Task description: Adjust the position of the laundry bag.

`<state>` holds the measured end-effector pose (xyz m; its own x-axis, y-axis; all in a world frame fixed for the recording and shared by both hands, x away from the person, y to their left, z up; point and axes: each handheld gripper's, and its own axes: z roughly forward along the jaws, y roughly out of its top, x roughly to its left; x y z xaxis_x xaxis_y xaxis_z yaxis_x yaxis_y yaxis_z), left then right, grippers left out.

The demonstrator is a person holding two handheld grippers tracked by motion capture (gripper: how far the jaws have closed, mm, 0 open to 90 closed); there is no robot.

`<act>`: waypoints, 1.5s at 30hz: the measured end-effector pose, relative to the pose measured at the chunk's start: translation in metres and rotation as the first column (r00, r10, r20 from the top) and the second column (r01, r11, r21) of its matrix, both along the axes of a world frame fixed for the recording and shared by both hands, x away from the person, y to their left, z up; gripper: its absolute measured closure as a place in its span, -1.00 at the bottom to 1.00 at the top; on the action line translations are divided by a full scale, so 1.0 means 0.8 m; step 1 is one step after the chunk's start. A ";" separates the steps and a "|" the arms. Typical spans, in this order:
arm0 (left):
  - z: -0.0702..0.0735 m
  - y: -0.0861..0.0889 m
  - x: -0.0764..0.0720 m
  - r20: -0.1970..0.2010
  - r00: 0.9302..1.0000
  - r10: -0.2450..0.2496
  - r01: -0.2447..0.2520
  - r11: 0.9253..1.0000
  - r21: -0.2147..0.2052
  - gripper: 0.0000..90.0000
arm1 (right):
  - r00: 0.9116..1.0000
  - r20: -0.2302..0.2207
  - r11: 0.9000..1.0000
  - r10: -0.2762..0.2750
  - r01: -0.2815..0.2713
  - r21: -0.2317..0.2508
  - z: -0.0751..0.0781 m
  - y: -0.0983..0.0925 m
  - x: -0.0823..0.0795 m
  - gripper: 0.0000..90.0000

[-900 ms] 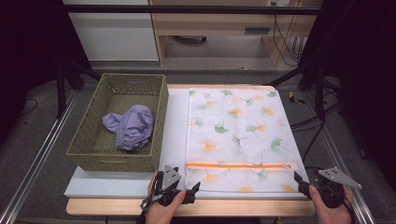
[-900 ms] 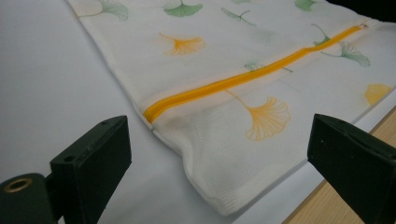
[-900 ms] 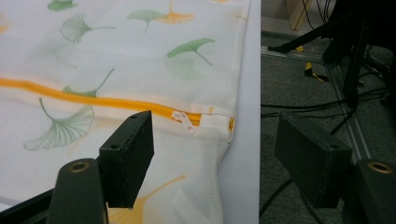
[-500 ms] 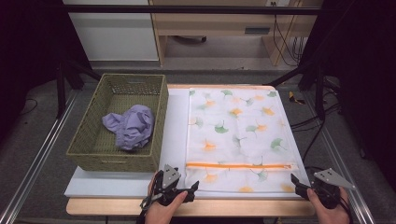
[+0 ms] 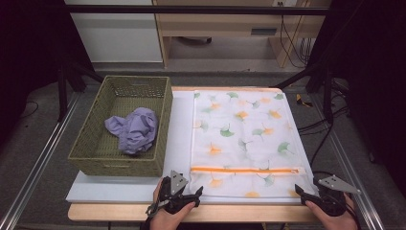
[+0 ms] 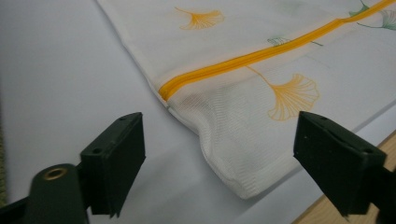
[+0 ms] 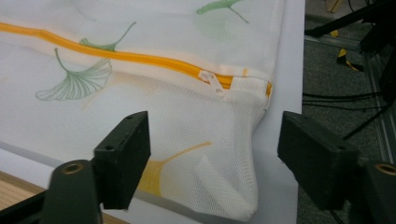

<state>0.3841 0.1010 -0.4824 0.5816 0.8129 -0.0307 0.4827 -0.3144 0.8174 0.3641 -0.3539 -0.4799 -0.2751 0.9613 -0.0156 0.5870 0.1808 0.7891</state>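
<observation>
Now the mesh bag (image 5: 244, 136) lies flat on the tabletop (image 5: 179, 143), zipper (image 5: 244, 170) closed near its front edge. Left gripper (image 5: 184, 195) faces the bag's near left corner, right gripper (image 5: 306, 196) the near right corner; both have fingers spread, pinching nothing. Basket (image 5: 95, 158) stands just left.

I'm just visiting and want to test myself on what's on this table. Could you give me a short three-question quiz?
1. True or false: the purple cloth lies in the basket.
2. What colour is the zip on the mesh bag?
3. The left gripper has its jaws: A) shut on the bag, B) open at the bag's near corner, C) inside the basket.

Key: 1 true; 2 orange; 3 B. The right gripper stands open at the other near corner.
</observation>
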 end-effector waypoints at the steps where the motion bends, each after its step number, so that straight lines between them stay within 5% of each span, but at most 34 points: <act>1: -0.001 -0.001 -0.001 -0.007 1.000 -0.013 0.013 1.000 0.003 -0.51 | 1.000 -0.015 1.000 -0.001 0.001 0.009 -0.002 0.000 0.001 -0.29; 7: -0.004 -0.009 0.000 -0.023 0.999 -0.043 0.043 0.999 0.027 -0.39 | 1.000 -0.030 1.000 -0.007 0.007 0.003 -0.003 -0.001 0.004 -0.19; 9: -0.006 -0.010 0.000 -0.036 0.998 -0.060 0.061 0.997 0.043 -0.40 | 1.000 -0.001 1.000 -0.006 0.006 0.000 0.000 -0.001 0.005 -0.17; 14: -0.010 -0.012 0.005 -0.052 0.997 -0.064 0.065 0.998 0.017 -0.24 | 1.000 -0.030 1.000 0.003 -0.003 -0.015 -0.002 0.003 0.007 -0.08; 21: -0.010 -0.007 0.012 -0.033 0.997 -0.064 0.065 0.998 0.025 0.50 | 0.999 -0.046 1.000 0.010 -0.011 -0.020 -0.004 0.007 0.009 0.49; 26: -0.006 0.006 0.019 -0.042 0.997 -0.066 0.066 0.998 0.001 0.91 | 0.999 -0.039 0.998 0.017 -0.019 -0.068 -0.003 0.011 0.013 0.97; 36: 0.005 0.020 0.005 -0.004 1.000 -0.029 0.029 1.000 -0.001 0.94 | 0.999 -0.024 0.994 0.040 -0.042 -0.099 0.002 0.032 0.023 0.99; 39: 0.008 0.027 -0.001 -0.007 1.000 -0.018 0.018 1.000 -0.006 0.95 | 0.998 0.016 0.993 0.064 -0.062 -0.102 0.006 0.037 0.023 0.99; 45: 0.010 0.034 -0.005 0.005 1.000 0.007 -0.007 1.000 0.013 0.95 | 0.995 -0.001 0.989 0.097 -0.097 -0.114 0.004 0.046 0.026 0.99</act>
